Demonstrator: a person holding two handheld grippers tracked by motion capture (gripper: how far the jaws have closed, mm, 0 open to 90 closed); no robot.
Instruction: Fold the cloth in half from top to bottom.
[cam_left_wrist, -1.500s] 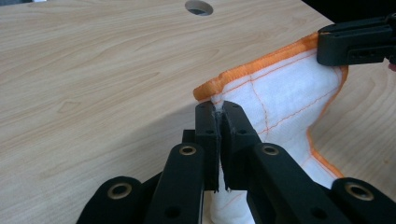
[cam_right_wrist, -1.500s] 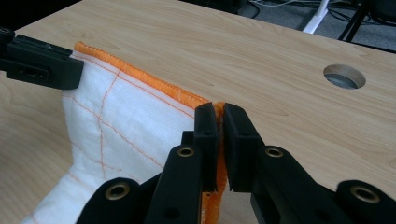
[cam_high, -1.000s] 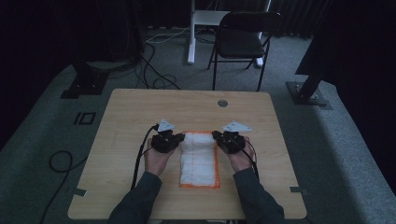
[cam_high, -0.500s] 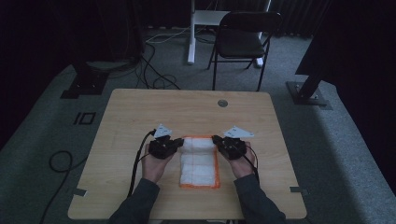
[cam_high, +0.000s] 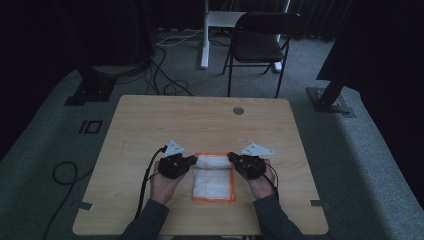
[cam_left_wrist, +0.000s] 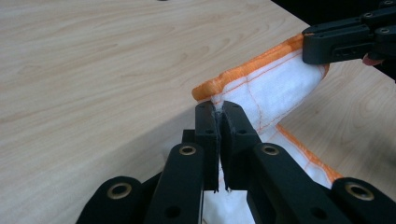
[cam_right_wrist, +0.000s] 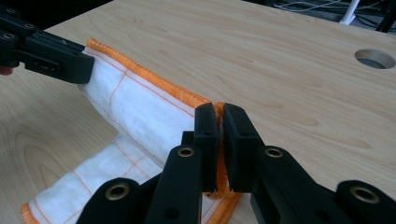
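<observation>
A white cloth (cam_high: 214, 177) with an orange hem lies near the front edge of the wooden table (cam_high: 200, 120). Its far edge is lifted and curled over toward the person. My left gripper (cam_high: 192, 160) is shut on the far left corner of the cloth (cam_left_wrist: 261, 88), the fabric pinched between its black pads. My right gripper (cam_high: 232, 158) is shut on the far right corner of the cloth (cam_right_wrist: 140, 107), with the orange hem caught between its pads. The raised edge stretches taut between the two grippers. The near part of the cloth rests flat on the table.
A round cable hole (cam_high: 238, 110) sits in the tabletop at the far right. Behind the table stand a black folding chair (cam_high: 262, 42) and a white desk leg (cam_high: 205, 35). Cables (cam_high: 165, 80) and stand bases (cam_high: 92, 90) lie on the grey carpet.
Both grippers have moved toward the person with the cloth's far edge, folding it over the rest. The cloth looks shorter from far to near than a second ago.
</observation>
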